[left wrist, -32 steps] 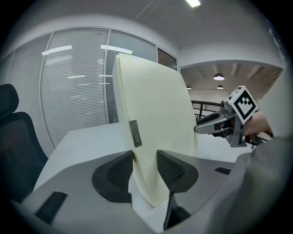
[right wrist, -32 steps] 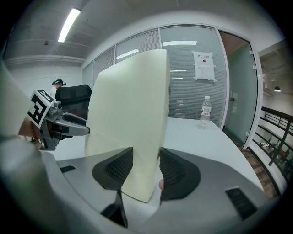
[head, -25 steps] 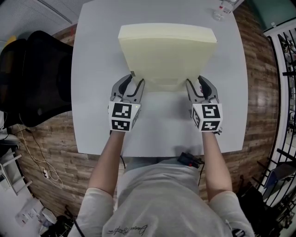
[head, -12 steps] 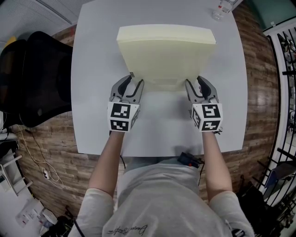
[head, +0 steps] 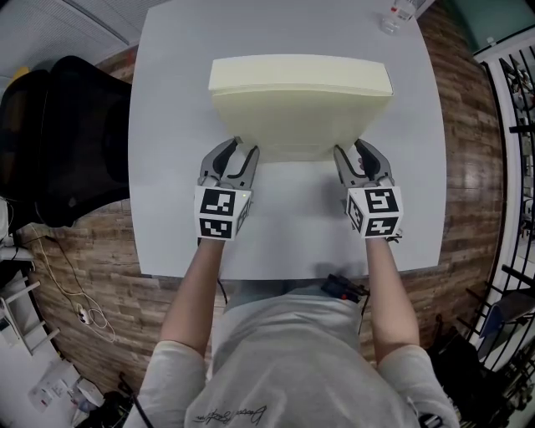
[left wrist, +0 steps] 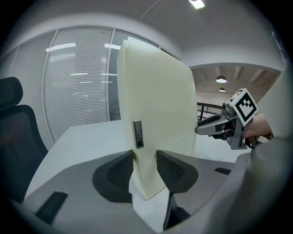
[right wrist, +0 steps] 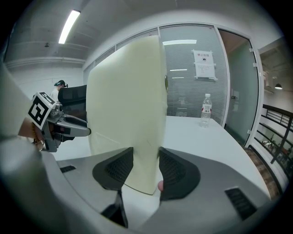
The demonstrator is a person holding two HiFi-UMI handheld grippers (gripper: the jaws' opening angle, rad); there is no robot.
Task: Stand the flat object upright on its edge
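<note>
The cream slab [head: 301, 104] hides the table [head: 167, 125] behind it; the water bottle [head: 399, 12] is cut off at top edge

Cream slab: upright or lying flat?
Upright or nearly so: the cream slab rises tall from the table, its lower corners gripped by the right tongs and the left tongs, whose jaws just closed further.

Pale cream slab [head: 297, 117], thick and rectangular, with rounded corners and smooth, plain faces. Up on one long edge, close to upright, broad face toward the person. Lower edge down at the white table [head: 167, 125], about midway across it and nearer the front. From above, seen as a wide top band over a foreshortened face. On the narrow left side, low by the corner, a small dark rectangular label [left wrist: 138, 134]. Across the face near that lower corner, a faint straight crease.
</note>
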